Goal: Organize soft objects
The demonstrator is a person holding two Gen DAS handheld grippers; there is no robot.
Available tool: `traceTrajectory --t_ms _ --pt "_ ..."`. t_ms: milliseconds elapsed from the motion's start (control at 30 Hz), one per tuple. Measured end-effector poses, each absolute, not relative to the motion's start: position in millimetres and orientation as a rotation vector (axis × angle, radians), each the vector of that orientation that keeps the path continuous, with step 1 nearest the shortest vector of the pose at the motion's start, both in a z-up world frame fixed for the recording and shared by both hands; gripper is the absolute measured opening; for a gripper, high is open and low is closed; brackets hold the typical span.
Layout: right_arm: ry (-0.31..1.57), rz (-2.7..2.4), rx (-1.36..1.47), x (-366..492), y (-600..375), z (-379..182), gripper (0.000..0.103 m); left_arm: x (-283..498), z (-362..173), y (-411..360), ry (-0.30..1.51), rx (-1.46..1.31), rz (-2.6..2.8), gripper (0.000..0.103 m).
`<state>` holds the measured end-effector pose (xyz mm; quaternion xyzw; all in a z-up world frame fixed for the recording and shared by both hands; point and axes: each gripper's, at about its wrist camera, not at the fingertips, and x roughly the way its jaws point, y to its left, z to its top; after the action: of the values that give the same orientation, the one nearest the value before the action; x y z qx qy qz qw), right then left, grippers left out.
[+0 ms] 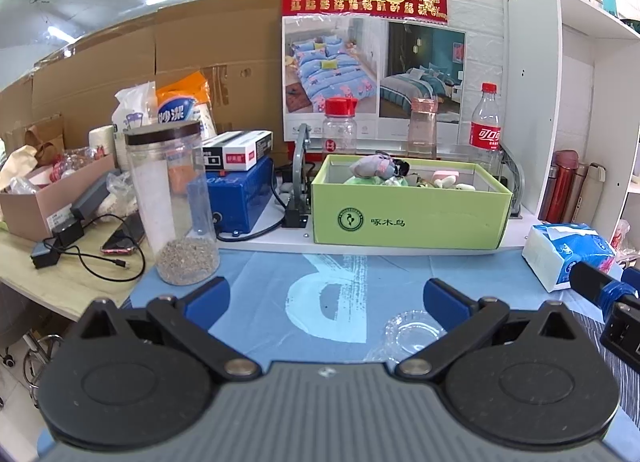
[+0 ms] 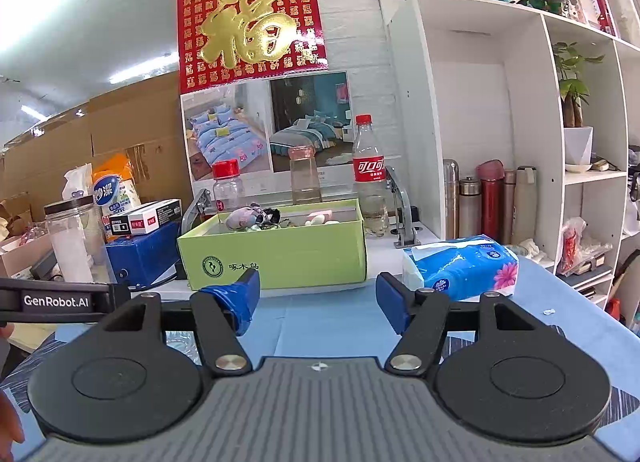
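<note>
A green cardboard box [image 1: 408, 217] stands at the back of the blue mat, also in the right wrist view [image 2: 276, 258]. It holds several soft toys, among them a grey plush [image 1: 374, 165] [image 2: 244, 217] and pale small pieces [image 1: 446, 181]. A blue tissue pack [image 1: 568, 252] [image 2: 460, 266] lies to the right of the box. My left gripper [image 1: 326, 296] is open and empty above the mat, short of the box. My right gripper [image 2: 318, 298] is open and empty, also short of the box.
A clear jar with grit [image 1: 174, 201] stands at the left, a blue box [image 1: 236, 197] behind it. Bottles [image 1: 486, 121] line the wall behind the green box. A glass dish [image 1: 412, 332] lies on the mat [image 1: 280, 282]. A white shelf [image 2: 520, 121] with flasks stands at the right.
</note>
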<state>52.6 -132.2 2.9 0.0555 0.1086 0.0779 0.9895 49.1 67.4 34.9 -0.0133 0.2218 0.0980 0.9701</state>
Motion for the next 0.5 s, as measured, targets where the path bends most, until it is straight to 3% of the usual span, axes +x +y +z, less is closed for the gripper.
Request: traceTrajectory --t_ms 500 --pt "0.228 0.165 0.102 51.3 -127.5 2.6 0.052 40.8 36.5 73.2 0.404 -0.038 0.205 0.103"
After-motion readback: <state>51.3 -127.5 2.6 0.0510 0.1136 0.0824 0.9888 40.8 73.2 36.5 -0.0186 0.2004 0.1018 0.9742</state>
